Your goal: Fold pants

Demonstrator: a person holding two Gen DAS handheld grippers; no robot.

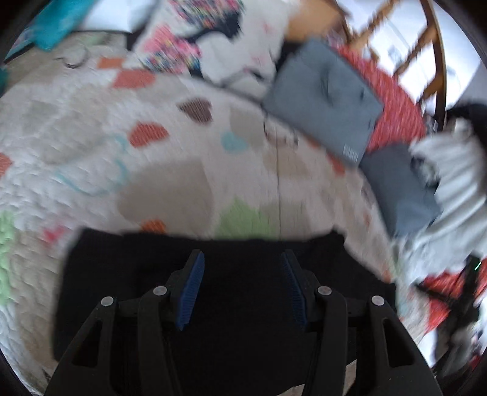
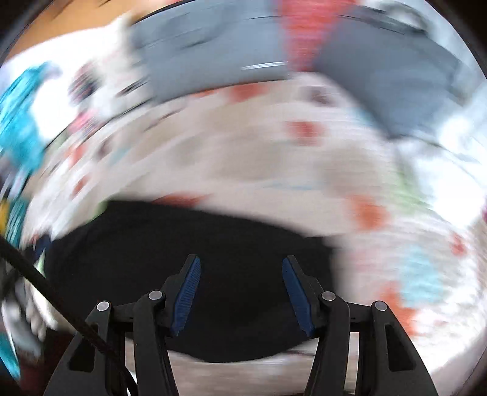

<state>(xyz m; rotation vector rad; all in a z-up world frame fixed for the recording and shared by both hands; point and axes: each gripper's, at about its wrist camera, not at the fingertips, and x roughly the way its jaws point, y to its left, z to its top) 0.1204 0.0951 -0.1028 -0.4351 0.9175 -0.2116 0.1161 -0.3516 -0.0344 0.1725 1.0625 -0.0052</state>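
Note:
Black pants [image 1: 127, 268] lie folded into a flat block on a white quilt with coloured patches [image 1: 76, 128]. My left gripper [image 1: 242, 259] is open and empty, hovering over the middle of the pants. The same pants [image 2: 152, 243] show in the right wrist view, which is heavily blurred. My right gripper [image 2: 242, 263] is open and empty above the pants, with their right edge just to its right.
Two folded grey garments [image 1: 322, 100] [image 1: 398, 189] lie at the quilt's far right, on a red patterned cloth [image 1: 395, 106]. A crumpled white garment [image 1: 450, 170] lies beside them. A wooden chair [image 1: 426, 39] stands behind. Patterned and teal clothes [image 1: 54, 24] sit at the back.

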